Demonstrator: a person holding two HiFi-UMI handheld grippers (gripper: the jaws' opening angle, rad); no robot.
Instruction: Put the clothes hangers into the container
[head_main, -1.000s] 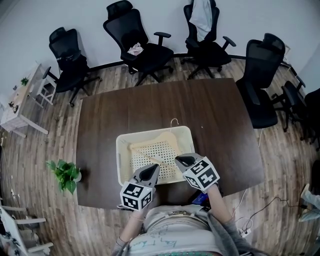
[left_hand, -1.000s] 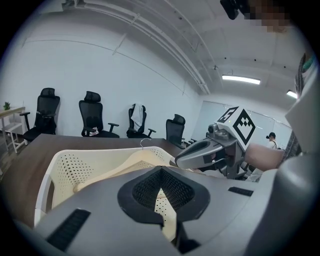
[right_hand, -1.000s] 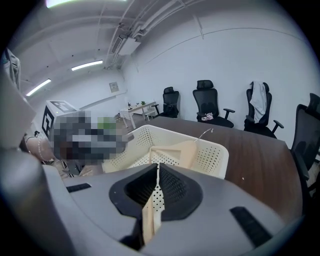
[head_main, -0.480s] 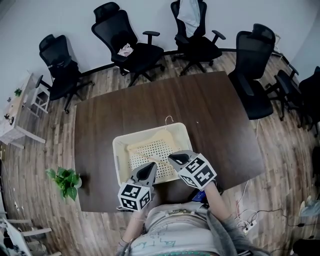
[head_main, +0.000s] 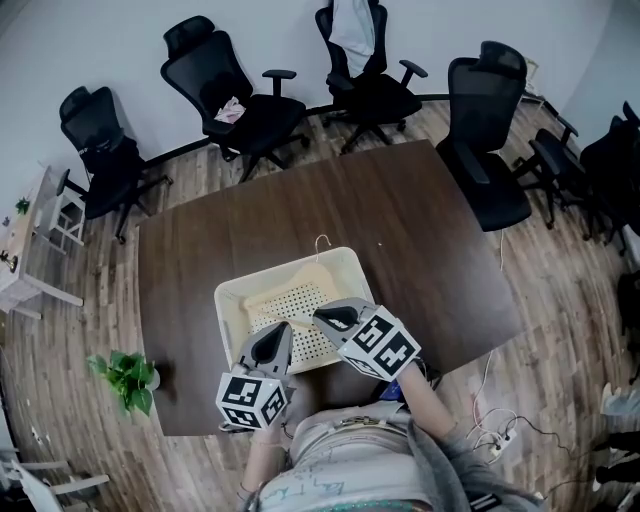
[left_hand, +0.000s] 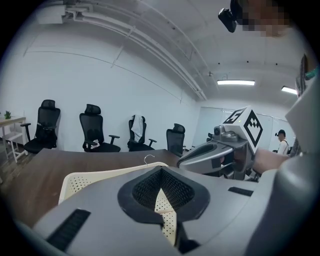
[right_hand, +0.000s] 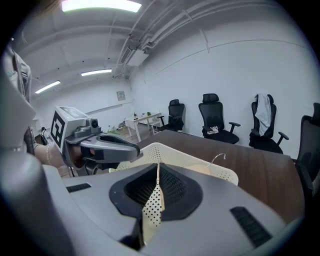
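A cream perforated basket (head_main: 235, 300) stands on the dark wooden table (head_main: 400, 230), close to its near edge. A light wooden hanger (head_main: 300, 275) lies inside, its wire hook (head_main: 320, 243) rising over the far rim. Both grippers hover over the basket's near part. My left gripper (head_main: 272, 340) is shut and empty; the left gripper view shows its tip (left_hand: 161, 172) above the basket (left_hand: 80, 180) and hook (left_hand: 148, 158). My right gripper (head_main: 335, 318) is likewise shut with nothing in it, its tip (right_hand: 158, 167) over the basket (right_hand: 172, 150), the hook (right_hand: 218, 158) beyond.
Several black office chairs (head_main: 230, 95) ring the far and right sides of the table. A potted plant (head_main: 125, 375) sits on the floor at the left, with a white side table (head_main: 20, 250) beyond. Cables (head_main: 495, 435) lie on the floor at the right.
The head view has swung, so table and basket sit further left in the picture. Both grippers stay shut over the basket's near part, side by side.
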